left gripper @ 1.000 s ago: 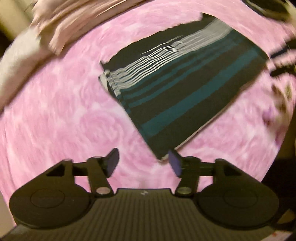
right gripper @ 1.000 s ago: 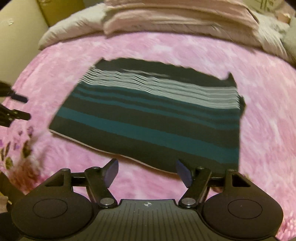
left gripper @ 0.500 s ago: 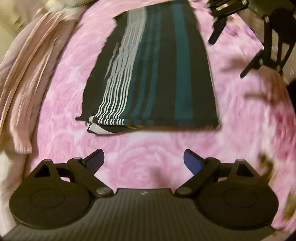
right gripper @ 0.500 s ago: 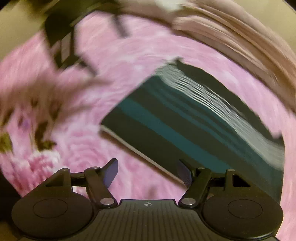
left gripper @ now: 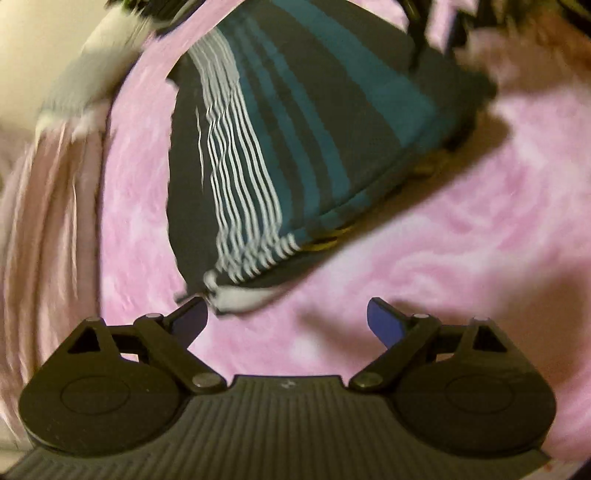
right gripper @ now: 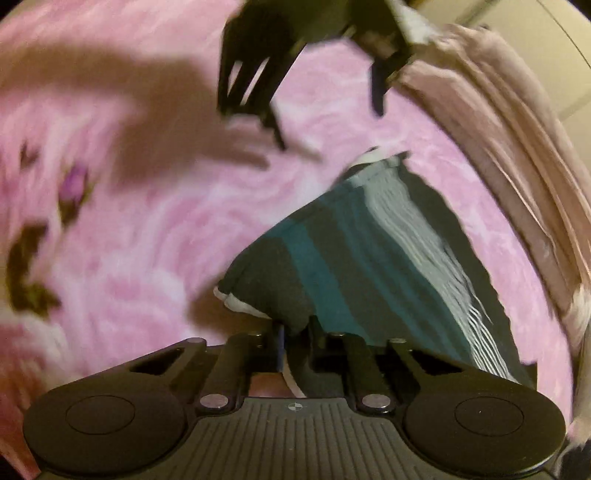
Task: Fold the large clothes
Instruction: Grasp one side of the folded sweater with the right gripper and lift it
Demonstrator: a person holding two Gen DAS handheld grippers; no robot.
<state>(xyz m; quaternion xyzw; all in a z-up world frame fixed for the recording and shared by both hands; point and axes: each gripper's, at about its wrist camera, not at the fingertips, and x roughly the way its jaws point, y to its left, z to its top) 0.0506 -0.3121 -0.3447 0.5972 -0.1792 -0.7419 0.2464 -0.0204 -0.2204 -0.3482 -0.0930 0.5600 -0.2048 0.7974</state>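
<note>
A folded dark garment [left gripper: 295,147] with teal bands and thin white stripes lies on a pink bedspread [left gripper: 461,258]. My left gripper [left gripper: 287,320] is open just short of the garment's near corner, its left finger almost touching the white hem. In the right wrist view the same garment [right gripper: 369,258] has its near corner lifted, and my right gripper [right gripper: 297,332] is shut on that corner. The left gripper [right gripper: 295,66] shows at the top of the right wrist view, and the right gripper [left gripper: 436,22] appears blurred beyond the garment's far end.
Folded pale pink bedding [right gripper: 509,177] is piled along the bed's edge, also seen as bedding [left gripper: 48,221] at the left. The bedspread has a flower print [right gripper: 44,236] near one side. A cream wall [right gripper: 535,44] stands behind.
My right gripper has moved in and shut on the garment's corner, lifting it. My left gripper has opened wider and come close to the opposite corner.
</note>
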